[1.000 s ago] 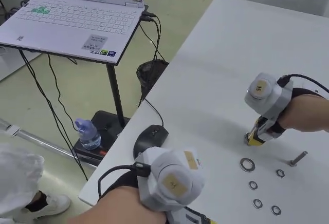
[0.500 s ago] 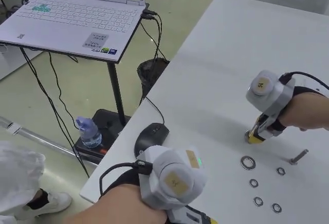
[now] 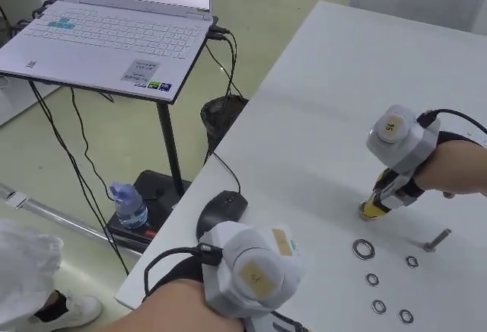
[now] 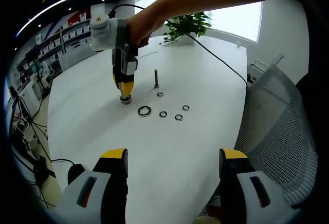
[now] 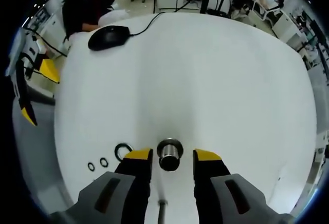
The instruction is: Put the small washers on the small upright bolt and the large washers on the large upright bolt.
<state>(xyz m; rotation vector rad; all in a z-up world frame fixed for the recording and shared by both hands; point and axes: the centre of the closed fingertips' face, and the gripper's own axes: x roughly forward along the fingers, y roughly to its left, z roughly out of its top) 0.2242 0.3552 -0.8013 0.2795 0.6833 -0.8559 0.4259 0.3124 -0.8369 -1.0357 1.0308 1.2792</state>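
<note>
Straddling the large bolt (image 5: 169,153), shank hidden, right tool (image 5: 172,158) gapes; left tool (image 4: 174,154) wide, empty.

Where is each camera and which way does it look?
Head view: on the person's head, looking down at the table; both forearms show.
Left gripper view: on the left hand-held gripper, facing the right hand-held gripper; own jaws show.
Right gripper view: looks down at the large bolt between its jaws.
All share the large washer.
</note>
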